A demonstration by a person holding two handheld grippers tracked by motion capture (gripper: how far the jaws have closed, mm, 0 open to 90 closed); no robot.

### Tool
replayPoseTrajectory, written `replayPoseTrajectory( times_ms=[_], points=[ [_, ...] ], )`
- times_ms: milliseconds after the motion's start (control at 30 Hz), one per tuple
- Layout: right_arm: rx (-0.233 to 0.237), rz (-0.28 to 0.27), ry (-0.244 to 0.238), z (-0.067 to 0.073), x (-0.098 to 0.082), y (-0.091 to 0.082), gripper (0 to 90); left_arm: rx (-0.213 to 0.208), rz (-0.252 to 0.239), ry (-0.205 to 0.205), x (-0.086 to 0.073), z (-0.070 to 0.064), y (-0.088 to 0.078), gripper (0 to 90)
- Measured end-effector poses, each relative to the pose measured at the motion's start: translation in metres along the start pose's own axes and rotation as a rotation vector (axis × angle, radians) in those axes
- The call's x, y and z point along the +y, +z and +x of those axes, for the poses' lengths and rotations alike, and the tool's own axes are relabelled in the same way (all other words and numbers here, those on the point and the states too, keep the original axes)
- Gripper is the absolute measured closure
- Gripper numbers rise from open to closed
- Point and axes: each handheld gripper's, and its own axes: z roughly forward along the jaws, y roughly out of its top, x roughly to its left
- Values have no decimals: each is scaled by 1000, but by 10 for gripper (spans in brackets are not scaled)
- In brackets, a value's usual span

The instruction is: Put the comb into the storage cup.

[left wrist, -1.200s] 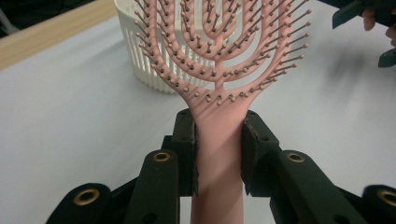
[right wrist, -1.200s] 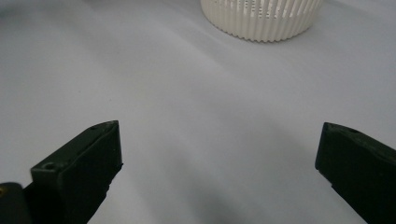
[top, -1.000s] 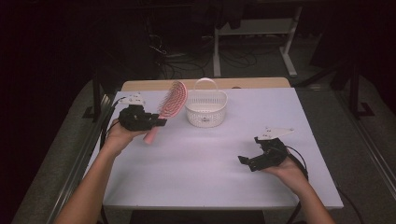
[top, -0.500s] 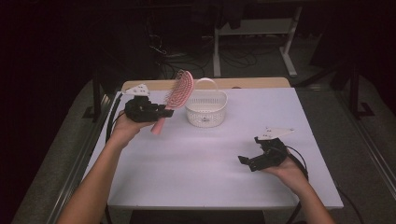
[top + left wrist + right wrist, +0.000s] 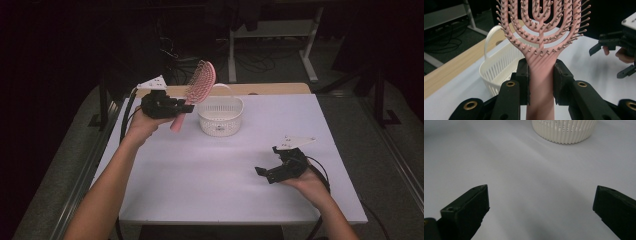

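Left gripper (image 5: 541,82) is clamping the brush (image 5: 541,45) handle beside the basket (image 5: 220,116); brush top is cropped. Right gripper (image 5: 541,210) is gaping wide, empty.

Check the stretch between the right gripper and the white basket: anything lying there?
Nothing: bare white table runs from the right gripper to the basket, as the right gripper view and high view show.

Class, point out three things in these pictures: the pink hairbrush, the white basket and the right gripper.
pink hairbrush (image 5: 541,62), left gripper view, on its neck between the jaws.
white basket (image 5: 220,123), high view, on its slatted side wall.
right gripper (image 5: 267,172), high view, between its open jaws.
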Motion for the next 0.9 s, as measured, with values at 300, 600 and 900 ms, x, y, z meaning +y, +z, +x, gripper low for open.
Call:
replayPoseTrajectory(
  times_ms=[300,600,900],
  points=[
    [2,-1,3,0,0,0,1,-7,-39,19,19,5,12,707],
    [4,-1,-1,0,0,0,1,-16,-68,37,33,9,31,706],
    [6,-4,-5,0,0,-1,1,-26,-70,66,44,10,55,706]
  ],
)
